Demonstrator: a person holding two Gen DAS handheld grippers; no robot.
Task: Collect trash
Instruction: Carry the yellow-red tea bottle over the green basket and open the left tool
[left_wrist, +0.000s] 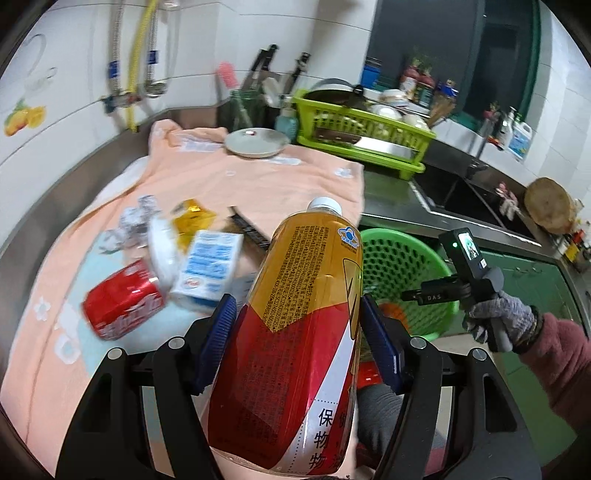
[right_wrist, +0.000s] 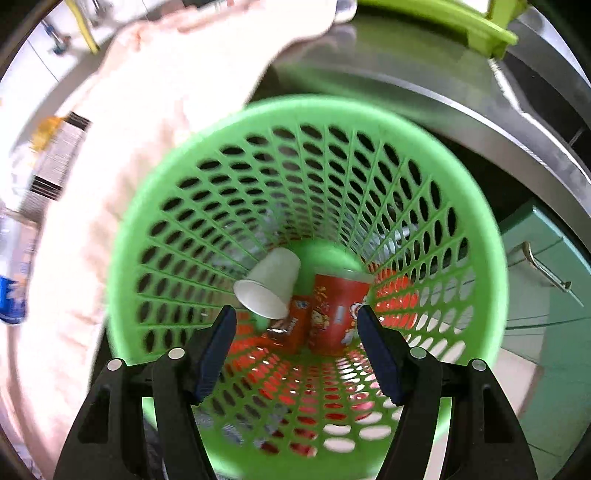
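My left gripper (left_wrist: 297, 317) is shut on a large bottle (left_wrist: 306, 314) with a yellow and red label and a white cap; its blue pads press both sides. Behind it on the peach towel (left_wrist: 258, 177) lie a red can (left_wrist: 123, 308), a blue and white carton (left_wrist: 208, 271), a yellow wrapper (left_wrist: 192, 219) and crumpled foil (left_wrist: 138, 218). My right gripper (right_wrist: 295, 314) hangs open over the green mesh basket (right_wrist: 491, 240), nothing between its fingers. Inside the basket lie a white paper cup (right_wrist: 269, 284), a red printed cup (right_wrist: 338, 310) and an orange box (right_wrist: 295, 328).
The basket (left_wrist: 406, 258) stands just right of the towel's edge, below the steel counter. A gloved hand (left_wrist: 498, 314) holds the right tool above it. A plate (left_wrist: 256, 142), a green dish rack (left_wrist: 362, 125) and a sink (left_wrist: 465, 195) sit behind. Green cabinet handle (right_wrist: 543, 269) at right.
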